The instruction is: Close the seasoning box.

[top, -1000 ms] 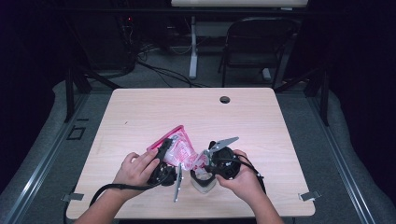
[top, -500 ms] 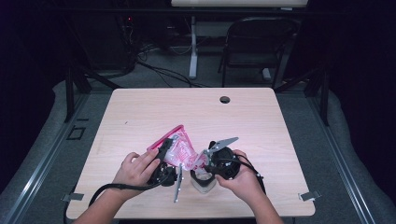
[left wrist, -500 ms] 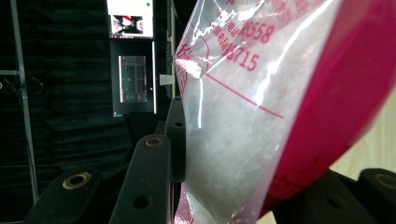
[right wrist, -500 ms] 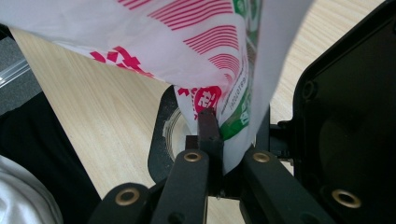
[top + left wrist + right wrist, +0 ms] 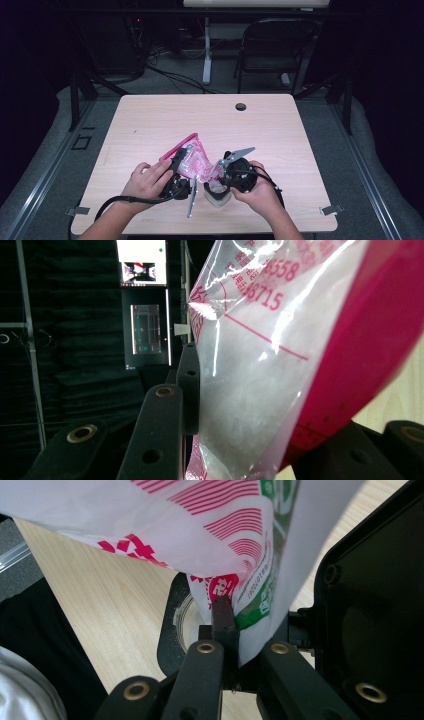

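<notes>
A clear plastic bag (image 5: 194, 159) with a pink band and red print, holding something white, hangs between my two grippers over the table's front middle. My left gripper (image 5: 179, 161) is shut on the bag's pink edge; in the left gripper view the bag (image 5: 280, 365) bulges between the jaws of that gripper (image 5: 250, 435). My right gripper (image 5: 220, 169) is shut on the bag's lower corner. In the right gripper view the right gripper (image 5: 231, 630) pinches the printed film (image 5: 200, 530). A pale round container (image 5: 217, 194) stands below the bag.
The wooden table (image 5: 150, 120) has a dark cable hole (image 5: 241, 106) near its far edge. A folding chair (image 5: 275, 45) and cables stand on the floor behind it. The left gripper's black body (image 5: 370, 605) sits close beside the right gripper.
</notes>
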Demonstrator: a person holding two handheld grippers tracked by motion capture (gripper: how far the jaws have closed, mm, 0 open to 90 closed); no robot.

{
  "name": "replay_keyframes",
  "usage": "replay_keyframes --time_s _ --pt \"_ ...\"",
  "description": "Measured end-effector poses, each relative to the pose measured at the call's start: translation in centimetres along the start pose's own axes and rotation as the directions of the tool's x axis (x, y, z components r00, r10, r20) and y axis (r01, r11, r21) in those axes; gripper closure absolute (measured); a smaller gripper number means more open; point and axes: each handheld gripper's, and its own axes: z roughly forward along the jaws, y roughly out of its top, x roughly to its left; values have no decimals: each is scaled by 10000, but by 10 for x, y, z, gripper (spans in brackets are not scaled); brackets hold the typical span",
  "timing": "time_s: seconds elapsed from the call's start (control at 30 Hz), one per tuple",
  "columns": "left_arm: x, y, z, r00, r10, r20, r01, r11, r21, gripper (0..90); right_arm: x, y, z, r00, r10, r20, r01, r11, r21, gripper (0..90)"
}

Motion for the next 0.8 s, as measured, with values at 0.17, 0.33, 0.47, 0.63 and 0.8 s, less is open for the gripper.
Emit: replay_keyframes --time_s 0.17,0.33,0.47,0.63,0.8 --pt "1 1 -1 10000 53 72 -53 10000 66 697 0 0 0 10000 15 13 -15 10000 -15 900" --pt "2 2 -1 9999 154 6 -155 9999 18 698 0 0 0 10000 23 23 -23 10000 -11 899" --pt "3 2 -2 9998 202 24 -202 9998 35 697 1 0 0 10000 9 33 -9 10000 -24 899" --pt "3 3 -3 9997 214 87 -214 9997 73 699 1 0 0 10000 -69 40 68 10000 61 899" --pt "5 4 -3 9993 363 -5 -363 9993 24 703 1 0 0 10000 -37 24 37 10000 5 899"
